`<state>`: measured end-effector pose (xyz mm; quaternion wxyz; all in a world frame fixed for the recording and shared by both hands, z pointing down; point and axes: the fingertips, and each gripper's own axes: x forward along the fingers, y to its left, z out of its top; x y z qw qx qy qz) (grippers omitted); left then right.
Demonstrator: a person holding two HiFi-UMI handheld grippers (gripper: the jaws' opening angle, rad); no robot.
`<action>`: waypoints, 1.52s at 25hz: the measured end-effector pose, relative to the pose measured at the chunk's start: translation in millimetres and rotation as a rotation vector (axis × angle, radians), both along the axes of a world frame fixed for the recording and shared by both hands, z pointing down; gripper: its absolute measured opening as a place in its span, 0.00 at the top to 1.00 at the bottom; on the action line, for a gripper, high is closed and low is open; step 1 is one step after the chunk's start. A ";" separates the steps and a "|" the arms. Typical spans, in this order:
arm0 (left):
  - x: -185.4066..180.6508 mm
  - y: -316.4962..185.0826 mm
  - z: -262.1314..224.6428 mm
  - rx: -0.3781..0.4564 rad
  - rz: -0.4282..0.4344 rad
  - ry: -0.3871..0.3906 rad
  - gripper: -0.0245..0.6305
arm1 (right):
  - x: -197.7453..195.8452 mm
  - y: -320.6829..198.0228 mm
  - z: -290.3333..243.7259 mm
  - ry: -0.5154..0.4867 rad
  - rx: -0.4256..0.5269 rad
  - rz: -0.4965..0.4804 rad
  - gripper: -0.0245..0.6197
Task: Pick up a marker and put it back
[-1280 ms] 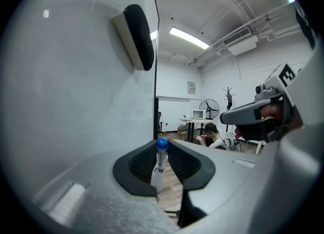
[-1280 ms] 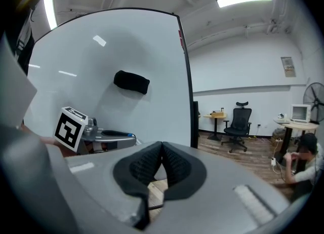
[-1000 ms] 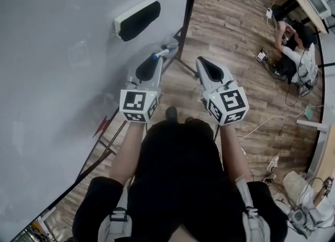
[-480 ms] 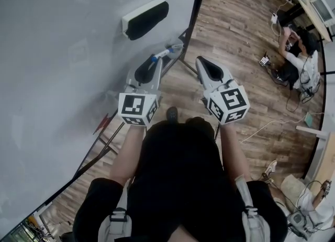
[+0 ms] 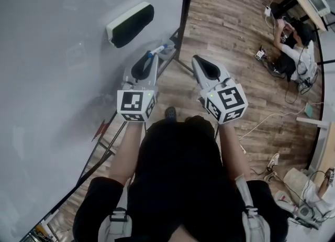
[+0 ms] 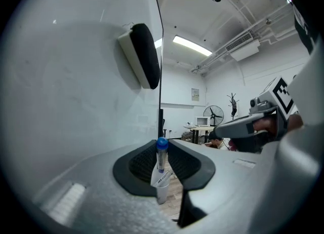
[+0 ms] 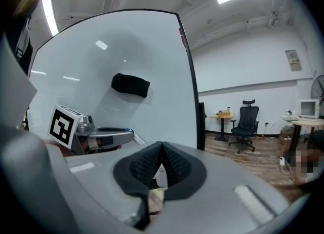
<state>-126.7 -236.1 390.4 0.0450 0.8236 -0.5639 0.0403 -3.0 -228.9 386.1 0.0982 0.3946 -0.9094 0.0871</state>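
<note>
My left gripper [image 5: 149, 61] is shut on a white marker with a blue cap [image 5: 157, 51], held close to the whiteboard's lower right corner. In the left gripper view the marker [image 6: 161, 163] stands upright between the black pads [image 6: 142, 163], cap end up. The left gripper [image 6: 162, 153] points along the board's surface. My right gripper [image 5: 202, 66] hovers beside it to the right, over the wooden floor. Its pads meet with nothing between them, as the right gripper view [image 7: 161, 152] shows.
A large whiteboard [image 5: 57, 52] fills the left side, with a black eraser [image 5: 130, 24] stuck on it. Its black edge and stand legs [image 5: 180, 31] run down past the grippers. A person [image 5: 296, 47] sits on the floor at the far right among cables.
Both grippers keep nearly the same pose, with the marker still in the left one. The head view has shifted slightly, so the eraser sits lower and further left.
</note>
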 end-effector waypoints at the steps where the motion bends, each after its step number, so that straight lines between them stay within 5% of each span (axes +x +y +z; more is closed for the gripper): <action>1: 1.3 -4.5 5.0 -0.004 0.002 -0.013 0.84 | 3.5 -0.9 1.1 0.002 -0.001 0.008 0.96; 17: 20.5 -49.0 70.0 -0.095 0.026 -0.133 0.84 | 38.5 2.2 10.1 0.012 -0.041 0.094 0.96; 38: 18.8 -50.4 94.9 -0.129 0.051 -0.149 0.83 | 37.5 12.5 19.3 -0.004 -0.074 0.126 0.96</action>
